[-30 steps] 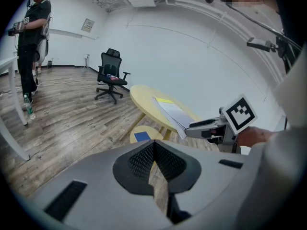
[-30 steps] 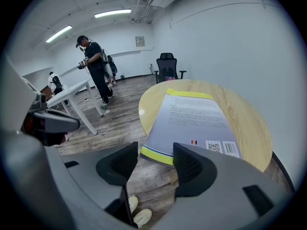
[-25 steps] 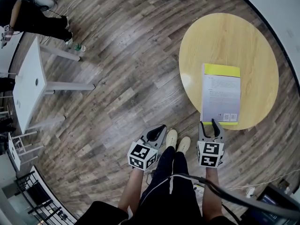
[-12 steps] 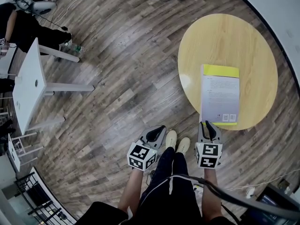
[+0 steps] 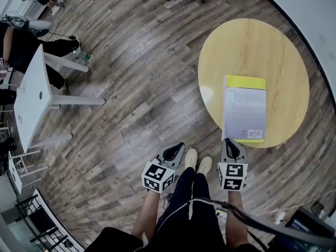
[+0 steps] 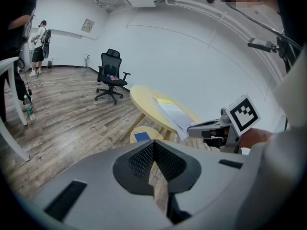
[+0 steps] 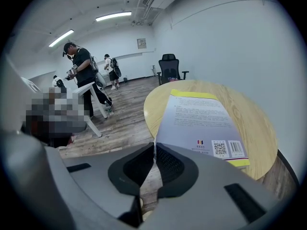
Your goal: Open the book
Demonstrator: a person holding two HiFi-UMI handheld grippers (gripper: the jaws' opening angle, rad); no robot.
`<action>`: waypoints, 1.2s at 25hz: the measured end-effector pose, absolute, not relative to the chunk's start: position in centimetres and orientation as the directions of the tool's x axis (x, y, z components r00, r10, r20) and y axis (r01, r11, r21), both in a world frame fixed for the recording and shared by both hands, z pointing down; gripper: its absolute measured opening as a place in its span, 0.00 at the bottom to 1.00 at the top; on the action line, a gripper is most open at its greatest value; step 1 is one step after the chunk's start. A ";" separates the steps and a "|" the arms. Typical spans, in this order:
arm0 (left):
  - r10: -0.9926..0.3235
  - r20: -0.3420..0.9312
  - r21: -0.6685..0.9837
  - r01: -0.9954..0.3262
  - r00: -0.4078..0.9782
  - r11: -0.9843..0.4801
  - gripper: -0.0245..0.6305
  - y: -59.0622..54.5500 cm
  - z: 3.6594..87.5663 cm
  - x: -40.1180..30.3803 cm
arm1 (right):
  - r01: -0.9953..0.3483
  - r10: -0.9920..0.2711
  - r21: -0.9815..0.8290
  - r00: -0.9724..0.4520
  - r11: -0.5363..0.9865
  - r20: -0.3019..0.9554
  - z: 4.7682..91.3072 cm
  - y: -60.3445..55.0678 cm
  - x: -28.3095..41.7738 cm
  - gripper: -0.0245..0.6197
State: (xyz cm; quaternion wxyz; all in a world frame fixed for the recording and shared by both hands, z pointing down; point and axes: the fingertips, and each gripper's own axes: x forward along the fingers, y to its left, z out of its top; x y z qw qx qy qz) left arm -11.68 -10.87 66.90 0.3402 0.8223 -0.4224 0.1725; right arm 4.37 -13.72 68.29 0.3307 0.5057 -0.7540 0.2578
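Note:
A closed book (image 5: 244, 108) with a pale grey-violet cover and yellow edges lies flat on the round yellow table (image 5: 252, 46), its barcode end nearest me. My right gripper (image 5: 232, 145) hangs just short of the table's near rim, below the book's near edge. Its jaws have just been closing and now stand shut with nothing between them. In the right gripper view the book (image 7: 204, 119) lies just beyond the closed jaws (image 7: 154, 150). My left gripper (image 5: 171, 150) is over the floor, left of my shoes, and shut on nothing. In the left gripper view the book (image 6: 172, 111) and right gripper (image 6: 206, 127) show to the right.
A white table (image 5: 31, 93) stands at the far left with a person (image 5: 21, 41) behind it. An office chair (image 6: 111, 75) stands beyond the round table. My shoes (image 5: 191, 156) are between the grippers. A low round stool (image 6: 141, 135) sits under the yellow table.
The right gripper's jaws have gone from open to shut, with nothing taken hold of. Both grippers stayed where they were. The person at the far left shifted.

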 end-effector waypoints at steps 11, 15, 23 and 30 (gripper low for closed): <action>-0.582 0.567 0.407 -0.813 0.583 -0.417 0.04 -10.7 66.7 -11.7 | -0.933 -0.597 -0.057 -0.274 0.356 0.754 68.2 -13.7 4.5 0.07; -0.586 0.560 0.401 -0.810 0.586 -0.428 0.04 -11.2 66.1 -11.6 | -0.931 -0.602 -0.054 -0.278 0.362 0.749 67.6 -13.8 4.5 0.06; -0.588 0.533 0.383 -0.793 0.608 -0.474 0.04 -12.1 63.7 -10.0 | -0.937 -0.637 -0.049 -0.273 0.346 0.721 65.1 -13.9 5.5 0.06; -0.584 0.502 0.360 -0.768 0.638 -0.530 0.04 -13.3 61.4 -7.7 | -0.951 -0.687 -0.031 -0.245 0.309 0.684 62.3 -14.2 7.7 0.06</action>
